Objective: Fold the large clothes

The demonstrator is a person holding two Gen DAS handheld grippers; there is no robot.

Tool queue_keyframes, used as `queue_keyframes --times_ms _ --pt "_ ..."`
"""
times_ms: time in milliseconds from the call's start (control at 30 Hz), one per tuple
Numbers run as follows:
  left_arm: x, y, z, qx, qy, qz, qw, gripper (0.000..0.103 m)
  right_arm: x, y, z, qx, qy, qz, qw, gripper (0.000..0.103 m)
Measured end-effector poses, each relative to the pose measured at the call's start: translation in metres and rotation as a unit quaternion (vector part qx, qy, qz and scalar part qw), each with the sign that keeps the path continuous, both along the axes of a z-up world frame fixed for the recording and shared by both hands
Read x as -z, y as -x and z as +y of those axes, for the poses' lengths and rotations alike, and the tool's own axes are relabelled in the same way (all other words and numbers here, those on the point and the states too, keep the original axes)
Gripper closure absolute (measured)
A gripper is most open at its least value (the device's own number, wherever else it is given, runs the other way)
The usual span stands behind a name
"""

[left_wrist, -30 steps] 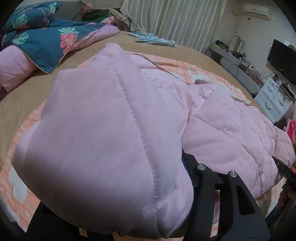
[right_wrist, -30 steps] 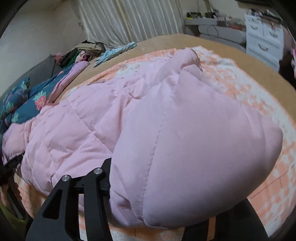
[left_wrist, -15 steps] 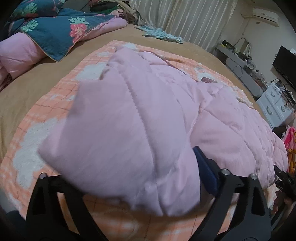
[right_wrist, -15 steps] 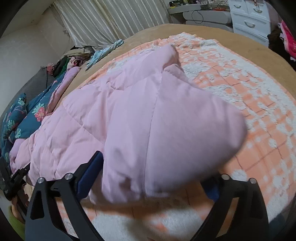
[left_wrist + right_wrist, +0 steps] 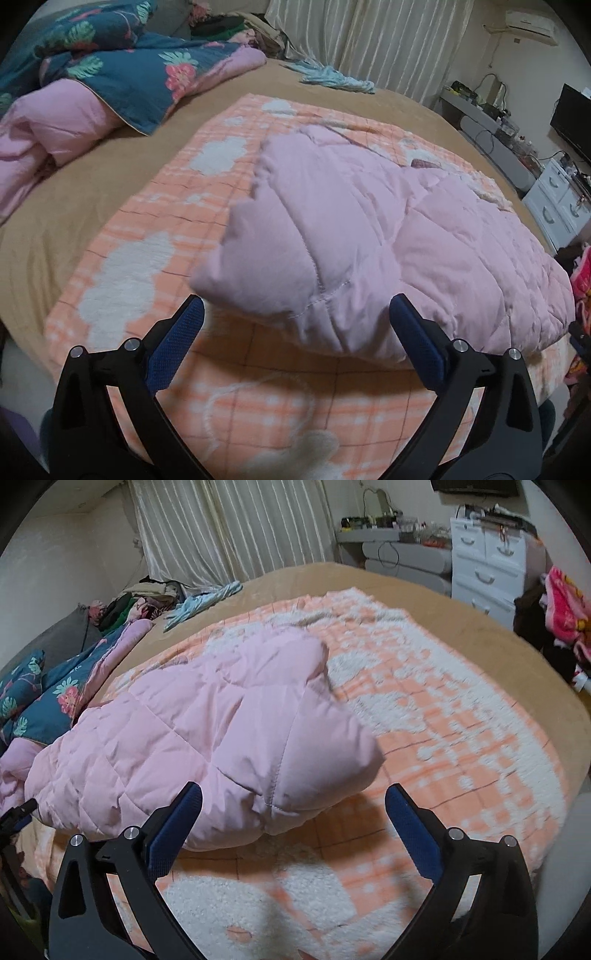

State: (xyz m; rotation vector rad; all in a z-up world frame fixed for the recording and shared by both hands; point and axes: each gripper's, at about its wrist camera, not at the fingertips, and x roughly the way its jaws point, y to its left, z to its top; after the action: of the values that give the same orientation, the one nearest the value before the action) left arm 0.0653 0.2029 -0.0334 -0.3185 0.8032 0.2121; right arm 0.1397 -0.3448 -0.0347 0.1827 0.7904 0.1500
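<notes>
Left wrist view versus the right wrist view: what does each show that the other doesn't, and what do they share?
Only the left wrist view shows the air conditioner high on the wall and the black TV screen.

Only the right wrist view shows the bright pink printed blanket heaped beside the white drawer unit.

Both show the pink quilted coat released on the orange checked blanket, the floral duvet, and an open hand-held gripper clear of the fabric.

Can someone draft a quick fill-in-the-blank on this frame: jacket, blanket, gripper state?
1. The quilted jacket is coloured ____.
2. It lies on an orange checked blanket with ____ cloud shapes.
3. The left gripper and the right gripper both stand ____, holding nothing.
4. The curtains behind the bed are ____.

Missing: pink; white; open; drawn
</notes>
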Motion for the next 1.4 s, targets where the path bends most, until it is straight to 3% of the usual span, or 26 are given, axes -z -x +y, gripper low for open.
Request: queue_keyframes --times_ms 300,667,1167,1400 --pt "-0.035 0.028 0.005 -0.025 -0.023 -0.034 0.9988 0.009 -0.038 0.031 0.013 -0.02 0.031 -0.056 0.998 0.004" --pt "-0.071 0.046 -0.046 0.028 -0.035 -0.09 0.995 0.009 -0.081 0.078 0.062 -0.077 0.059 -0.132 0.986 0.004" --pt "-0.058 0.052 -0.117 0.106 -0.042 -0.106 0.9879 0.009 -0.084 0.109 0.099 -0.114 0.068 -0.165 0.977 0.004" --pt "-0.04 0.052 -0.123 0.107 -0.037 -0.097 0.9888 0.009 -0.058 0.106 0.103 -0.113 0.075 -0.136 0.981 0.004"
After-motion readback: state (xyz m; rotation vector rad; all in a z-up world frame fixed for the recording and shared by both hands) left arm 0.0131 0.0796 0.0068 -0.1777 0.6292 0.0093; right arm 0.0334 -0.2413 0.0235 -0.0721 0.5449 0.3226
